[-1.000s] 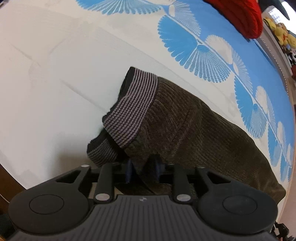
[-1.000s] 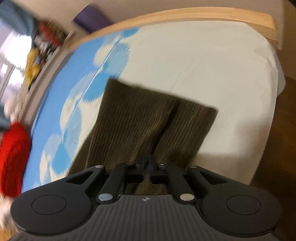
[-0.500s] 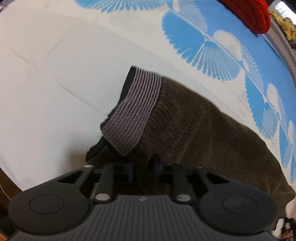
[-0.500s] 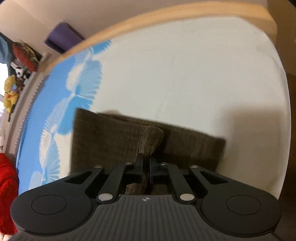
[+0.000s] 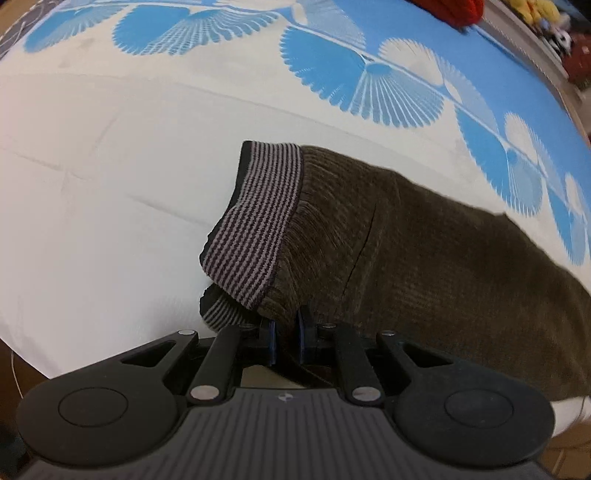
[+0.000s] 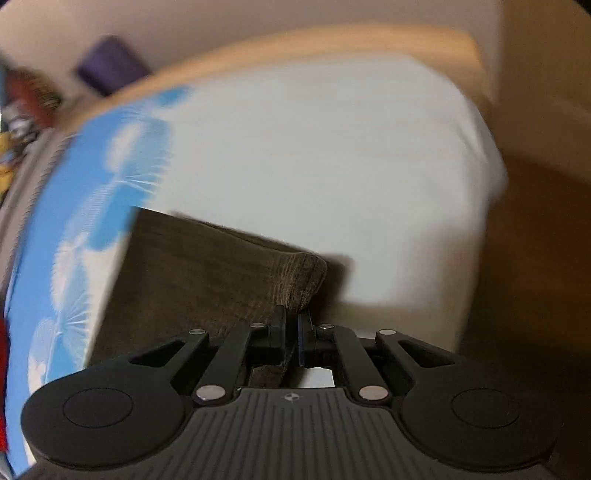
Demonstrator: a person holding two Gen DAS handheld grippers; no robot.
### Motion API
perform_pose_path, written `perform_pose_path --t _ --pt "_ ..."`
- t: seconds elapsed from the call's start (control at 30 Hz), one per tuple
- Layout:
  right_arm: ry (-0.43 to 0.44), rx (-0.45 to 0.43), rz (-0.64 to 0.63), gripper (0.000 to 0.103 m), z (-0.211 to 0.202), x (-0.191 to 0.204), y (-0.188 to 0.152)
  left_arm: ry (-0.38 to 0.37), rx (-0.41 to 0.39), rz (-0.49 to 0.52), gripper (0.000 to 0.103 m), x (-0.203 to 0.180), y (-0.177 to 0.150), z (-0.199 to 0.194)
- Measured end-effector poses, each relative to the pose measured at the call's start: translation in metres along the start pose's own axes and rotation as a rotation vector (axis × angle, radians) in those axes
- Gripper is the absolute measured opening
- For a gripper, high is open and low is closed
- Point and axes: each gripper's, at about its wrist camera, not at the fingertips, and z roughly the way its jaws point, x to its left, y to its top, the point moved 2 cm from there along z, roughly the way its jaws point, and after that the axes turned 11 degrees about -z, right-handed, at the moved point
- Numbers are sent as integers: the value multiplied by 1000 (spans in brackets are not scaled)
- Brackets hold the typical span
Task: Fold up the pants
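Corduroy pants (image 5: 424,258) lie lengthwise between our claws: L gripper (image 5: 285,334) clamps waistband (image 5: 255,221) end, R gripper (image 6: 291,332) pinches leg end; fold runs end-to-end.

White bedsheet (image 5: 110,206) with blue fan print — red cloth (image 5: 448,9) beyond.

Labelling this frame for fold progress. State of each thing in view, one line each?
pants: lying on the bed, pinched at both ends
striped waistband: flipped over, rumpled
left hand-held gripper: shut on pants near the waistband
right hand-held gripper: shut on pants at a lifted fold
bedsheet: spread, creased
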Motion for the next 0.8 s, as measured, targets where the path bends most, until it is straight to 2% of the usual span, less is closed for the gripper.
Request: perform_pose_path --t 0.13,0.23,0.33,0.43,0.5,0.57,0.63,0.67,0.7,0.73,0.77,0.8 --pt "12 -41 -79 5 -8 16 2 2 32 31 15 -2 -1 0" --pt "-13 -39 -124 6 -5 29 8 5 16 74 31 -6 -5 -7" --pt "-78 -82 -125 12 -19 29 7 24 -98 61 36 2 -4 -30" --pt "-167 -212 -159 16 -39 36 15 -6 -241 -3 35 14 5 -54" --pt "-162 -291 -192 26 -53 41 19 -44 -332 8 34 13 12 -65" --pt "-128 -319 -232 31 -56 44 21 -96 -356 79 31 1 15 -65" --pt "-74 -298 -263 33 -50 49 21 -118 -314 141 23 -9 13 -51" --pt "-36 -274 -267 34 -46 50 20 -91 -259 169 23 -12 11 -37" --pt "2 -247 -268 35 -42 51 18 -37 -195 200 22 -14 8 -19" --pt "28 -225 -269 35 -40 51 16 53 -127 236 18 -13 5 4" --pt "50 -204 -276 36 -37 51 15 181 -59 268 21 -9 1 28" --pt "66 -186 -289 37 -34 55 14 210 -59 286 29 -8 0 34"
